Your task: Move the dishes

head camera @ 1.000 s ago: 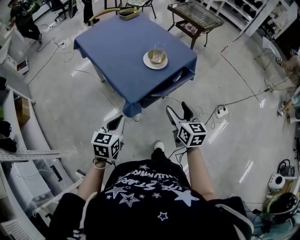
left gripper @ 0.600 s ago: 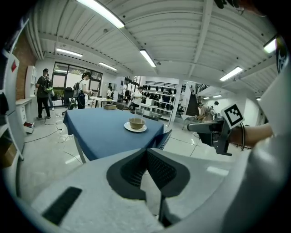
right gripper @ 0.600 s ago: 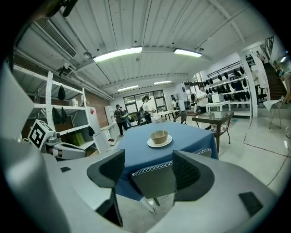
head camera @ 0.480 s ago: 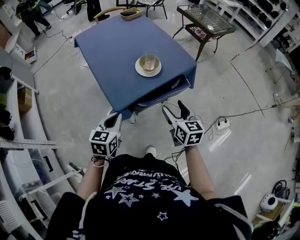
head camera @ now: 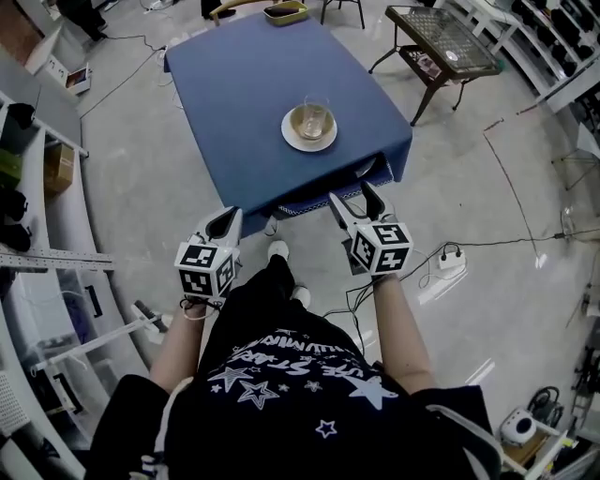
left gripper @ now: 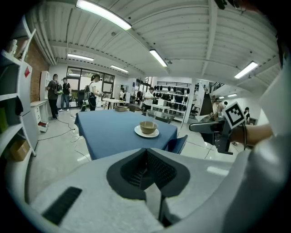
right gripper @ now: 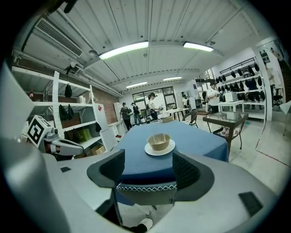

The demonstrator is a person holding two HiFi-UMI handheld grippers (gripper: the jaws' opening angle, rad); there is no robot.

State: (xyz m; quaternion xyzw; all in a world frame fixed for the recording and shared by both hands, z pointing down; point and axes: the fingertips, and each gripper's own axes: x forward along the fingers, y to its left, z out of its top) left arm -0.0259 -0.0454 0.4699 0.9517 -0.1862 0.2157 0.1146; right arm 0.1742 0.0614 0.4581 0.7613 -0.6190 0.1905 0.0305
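Bowl [head camera: 307, 121] is sitting on a white plate [head camera: 293, 141], on the near-right part of the blue-covered bench [head camera: 234, 84]. A clear glass [head camera: 318, 100] is standing just behind the bowl, on the far side of the plate; whether it is touching the plate cannot be told. A second, shallow dish [head camera: 285, 12] is lying at the far edge of the bench, well apart from the plate.

A chair [head camera: 323, 199] is tucked under the near edge of the bench, its back showing below the cloth.

Both grippers are hovering short of the bench, over the floor, pointing toward it. Right hand-held gripper [head camera: 353, 197]: jaws are standing wide apart, holding nothing; its own view is showing the chair back and the bowl through the gap. Left hand-held gripper [head camera: 225, 221]: jaws are pressed together, pads meeting, nothing between them. It is sitting off the bench's near-left corner.

A dark side table [head camera: 441, 42] is standing to the right of the bench, apart from it.
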